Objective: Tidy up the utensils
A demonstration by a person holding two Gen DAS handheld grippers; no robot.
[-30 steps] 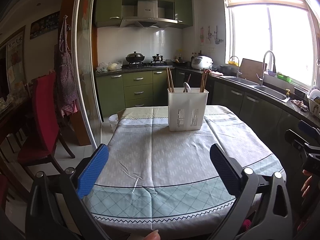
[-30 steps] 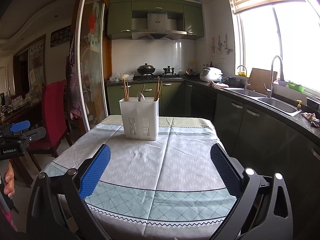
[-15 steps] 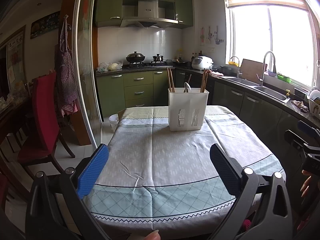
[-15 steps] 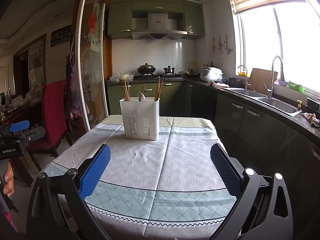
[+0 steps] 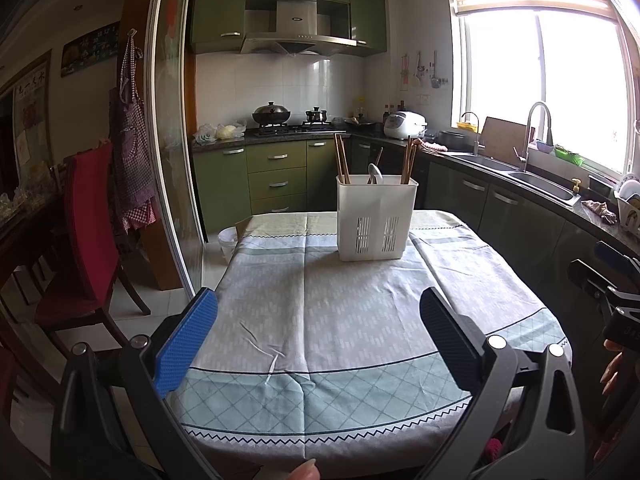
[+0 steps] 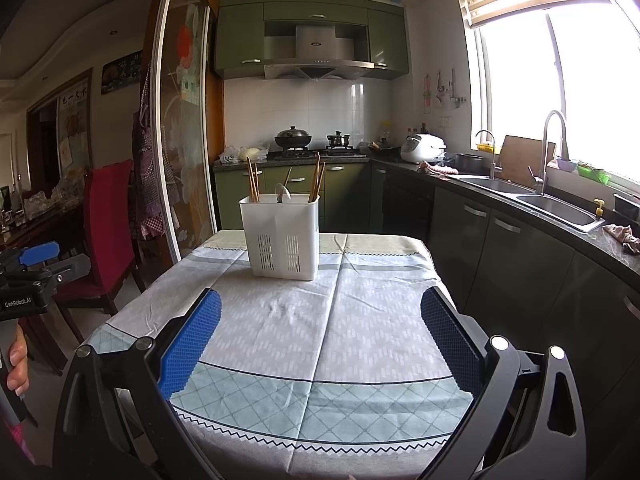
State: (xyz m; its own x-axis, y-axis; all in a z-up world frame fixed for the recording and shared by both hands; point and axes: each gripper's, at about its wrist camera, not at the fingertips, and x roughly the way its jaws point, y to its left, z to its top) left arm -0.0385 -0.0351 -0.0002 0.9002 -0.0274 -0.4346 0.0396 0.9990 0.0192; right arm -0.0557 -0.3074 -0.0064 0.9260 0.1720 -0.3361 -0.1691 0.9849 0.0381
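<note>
**Both grippers open at the near edge, holder at the far end**

We see a table (image 5: 360, 320) under a grey and pale-green cloth, in a kitchen with green cabinets. The white utensil holder (image 5: 376, 220) stands upright near the far end of the table, well apart from both tools. Two bundles of chopsticks (image 5: 342, 158) rise from its left and right compartments, and a white spoon (image 5: 375, 172) leans in the middle one; in the right wrist view the same holder (image 6: 282, 236) sits left of centre.

Our left gripper (image 5: 318, 336) hovers over the near edge of the cloth with its fingers spread wide and nothing between them. The right gripper (image 6: 320, 340) is likewise splayed and empty above the near edge. Each tool shows at the edge of the other's view, with fingertips of a hand (image 6: 16, 364) wrapped on the left tool's handle.

For writing, we can read "GenRobot.AI" on the label (image 6: 18, 303) of the left tool's body. A wall poster (image 5: 30, 80) at far left carries large characters, too blurred for us to read. The range hood (image 5: 298, 42) bears a small badge that we cannot make out, and the white rice cooker (image 5: 404, 124) on the far counter shows no legible mark.
</note>
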